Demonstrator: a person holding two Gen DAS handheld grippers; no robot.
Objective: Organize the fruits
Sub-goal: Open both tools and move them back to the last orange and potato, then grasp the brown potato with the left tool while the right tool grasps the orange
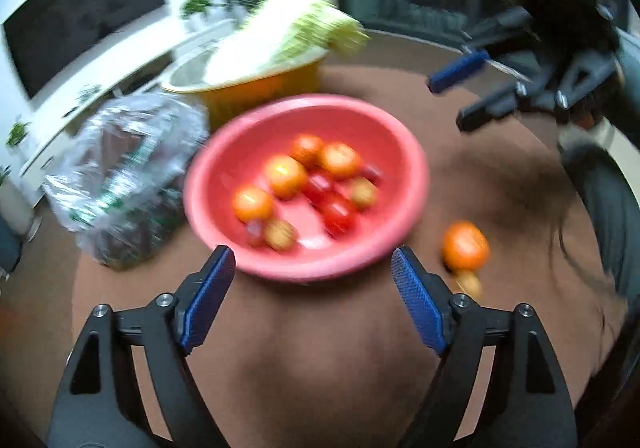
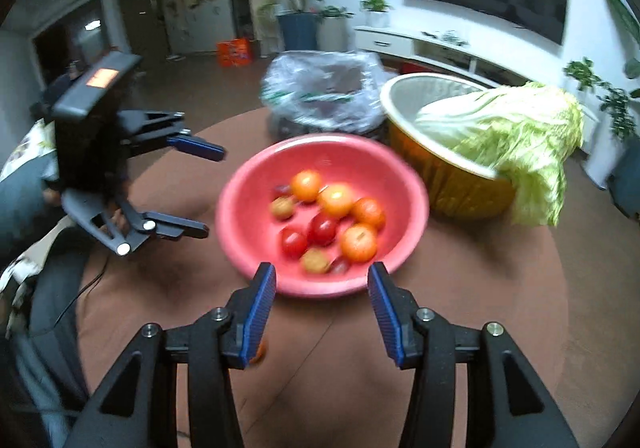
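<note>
A pink bowl point(image 1: 236, 144) point(image 2: 252, 176) stands in the middle of the round brown table. Several oranges point(image 1: 285, 175) point(image 2: 335, 200), red tomatoes point(image 1: 338, 214) point(image 2: 322, 228) and small brown fruits point(image 1: 280, 235) point(image 2: 314, 260) lie in it. One orange point(image 1: 465, 246) and a small brown fruit point(image 1: 470, 284) lie on the table to the right of the bowl. My left gripper point(image 1: 312, 260) point(image 2: 210, 192) hangs open over the bowl's near rim with nothing between its fingers. My right gripper point(image 2: 322, 272) point(image 1: 448, 104) is also open and empty at the near rim.
A yellow basin point(image 1: 260, 92) point(image 2: 452, 184) holding a napa cabbage point(image 1: 288, 28) point(image 2: 516, 128) stands behind the bowl. A crumpled clear plastic bag point(image 1: 124, 176) point(image 2: 320, 92) lies beside it. A person's sleeve and body edge the table point(image 1: 320, 348) point(image 2: 480, 288).
</note>
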